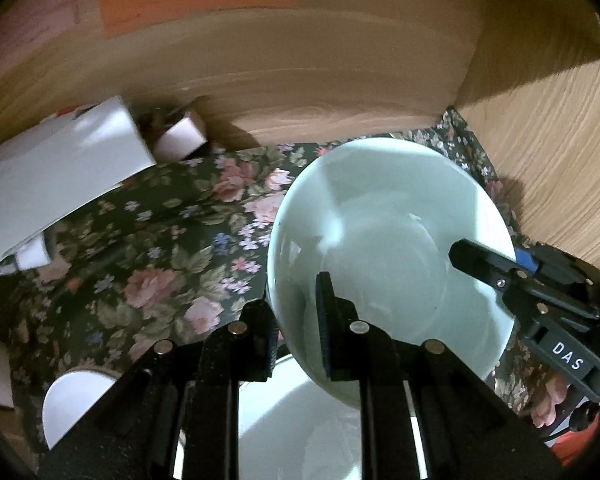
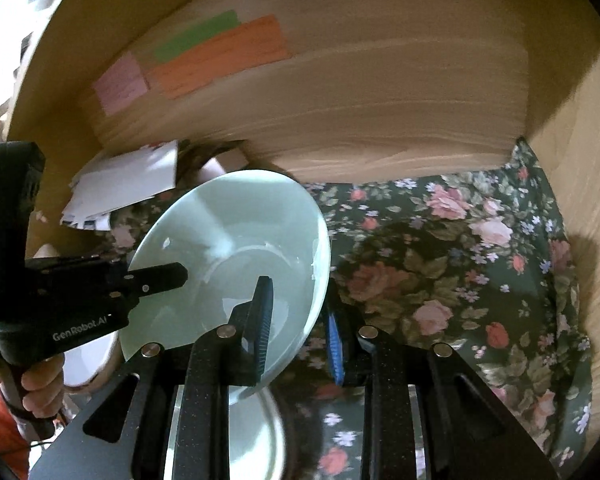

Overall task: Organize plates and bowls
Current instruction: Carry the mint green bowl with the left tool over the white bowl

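Observation:
A pale green bowl point(image 1: 380, 216) hangs tilted above the floral tablecloth point(image 1: 140, 248), held by both grippers on opposite sides of its rim. My left gripper point(image 1: 296, 312) is shut on the near rim, one finger inside the bowl and one outside. My right gripper point(image 1: 500, 258) grips the rim at the right. In the right wrist view the same bowl point(image 2: 236, 232) sits between the pads of my right gripper point(image 2: 300, 300), while the left gripper's inner finger point(image 2: 160, 278) reaches in from the left. A white dish point(image 1: 300, 432) lies directly below.
A small white bowl point(image 1: 72, 404) stands at the lower left. White papers point(image 1: 60, 172) and a small box point(image 1: 184, 136) lie at the back left. Wooden walls point(image 1: 548, 140) close the back and right. Coloured notes point(image 2: 220, 56) stick to the back panel. A hand point(image 2: 40, 384) holds the left gripper.

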`<state>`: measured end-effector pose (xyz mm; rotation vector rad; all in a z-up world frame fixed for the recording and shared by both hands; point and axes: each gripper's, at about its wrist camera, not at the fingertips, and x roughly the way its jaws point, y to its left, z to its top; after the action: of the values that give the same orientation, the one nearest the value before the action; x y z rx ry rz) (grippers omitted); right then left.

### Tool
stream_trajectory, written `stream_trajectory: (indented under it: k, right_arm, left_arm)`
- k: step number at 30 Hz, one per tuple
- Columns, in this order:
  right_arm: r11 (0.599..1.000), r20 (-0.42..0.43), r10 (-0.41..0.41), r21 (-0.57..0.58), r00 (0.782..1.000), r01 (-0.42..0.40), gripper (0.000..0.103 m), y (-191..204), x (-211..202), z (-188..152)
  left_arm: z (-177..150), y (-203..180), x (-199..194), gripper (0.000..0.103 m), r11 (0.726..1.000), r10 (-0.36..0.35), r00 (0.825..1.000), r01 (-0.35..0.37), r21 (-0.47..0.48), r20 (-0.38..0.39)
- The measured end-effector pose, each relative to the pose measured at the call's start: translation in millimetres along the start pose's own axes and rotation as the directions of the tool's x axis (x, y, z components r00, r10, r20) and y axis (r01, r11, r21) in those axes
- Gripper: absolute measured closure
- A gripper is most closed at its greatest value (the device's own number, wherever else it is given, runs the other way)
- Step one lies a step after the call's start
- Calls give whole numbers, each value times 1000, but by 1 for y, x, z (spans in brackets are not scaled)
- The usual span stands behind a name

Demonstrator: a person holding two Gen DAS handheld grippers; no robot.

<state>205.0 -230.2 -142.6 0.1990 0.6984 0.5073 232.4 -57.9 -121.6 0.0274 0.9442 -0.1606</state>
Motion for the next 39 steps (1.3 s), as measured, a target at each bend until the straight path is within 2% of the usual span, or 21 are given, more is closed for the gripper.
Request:
stream_trajectory:
  k: [9,21,30,39]
  right_arm:
    - [997,10,57,-61,998,-57,81,49,-3,-1]
    - [979,-5,140,-149,990,-139,81,114,-2,-11]
    - [961,-42,199,-186,979,-203,81,152,7,-24]
    - [950,-105,226,-197,968,-243,81,179,31,-40]
  left_arm:
    - [-25,32,-44,87,997,46,997,-42,-62,61]
    - [-65,84,-91,87,984,108,989,-92,-149,102]
    - [-95,120,-113,87,968,152,984,-130,-214,92]
    - [-118,150,-115,87,952,172,983,-149,-269,61]
